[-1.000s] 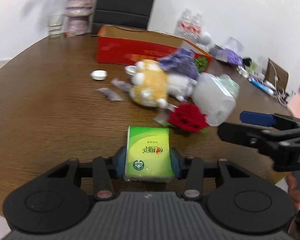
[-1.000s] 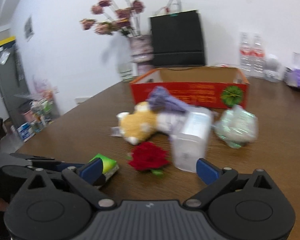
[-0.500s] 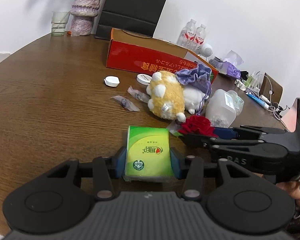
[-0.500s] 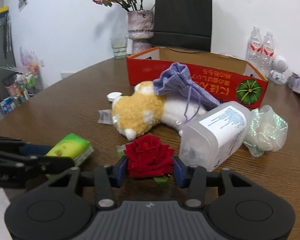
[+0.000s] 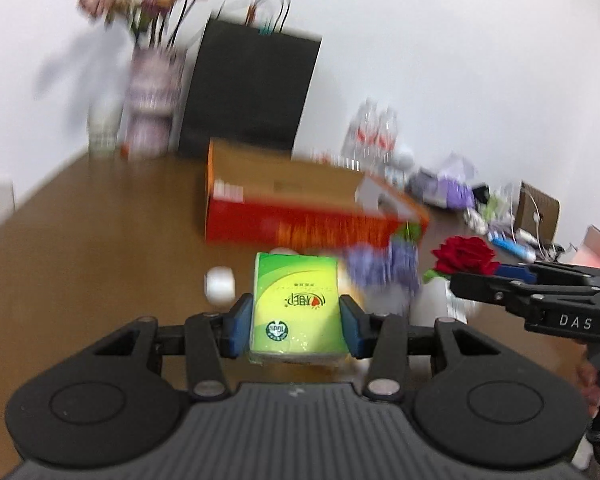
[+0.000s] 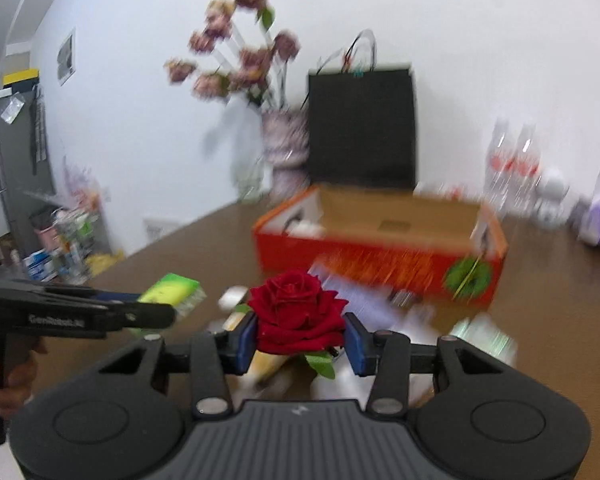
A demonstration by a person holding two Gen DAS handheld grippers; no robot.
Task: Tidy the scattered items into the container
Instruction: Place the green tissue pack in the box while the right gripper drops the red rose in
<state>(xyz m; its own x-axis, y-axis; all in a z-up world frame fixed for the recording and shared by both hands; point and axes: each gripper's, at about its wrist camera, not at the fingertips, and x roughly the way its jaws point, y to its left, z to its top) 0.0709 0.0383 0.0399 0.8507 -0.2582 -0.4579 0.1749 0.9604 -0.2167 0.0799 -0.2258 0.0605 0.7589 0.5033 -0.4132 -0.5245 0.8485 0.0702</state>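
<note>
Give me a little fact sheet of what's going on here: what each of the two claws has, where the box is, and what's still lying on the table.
left gripper: shut on green tissue pack, off the table
right gripper: shut on red rose, off the table
container: red cardboard box, open top, ahead of both grippers
left on table: purple pouch, white round lid; other items too blurred to name
behind box: black paper bag, vase of flowers

Tissue pack (image 5: 296,304): green, flat, lifted off the table. Rose (image 6: 298,316): red, upright, also aloft. Box (image 6: 380,252): red cardboard, open-topped, beyond both.
</note>
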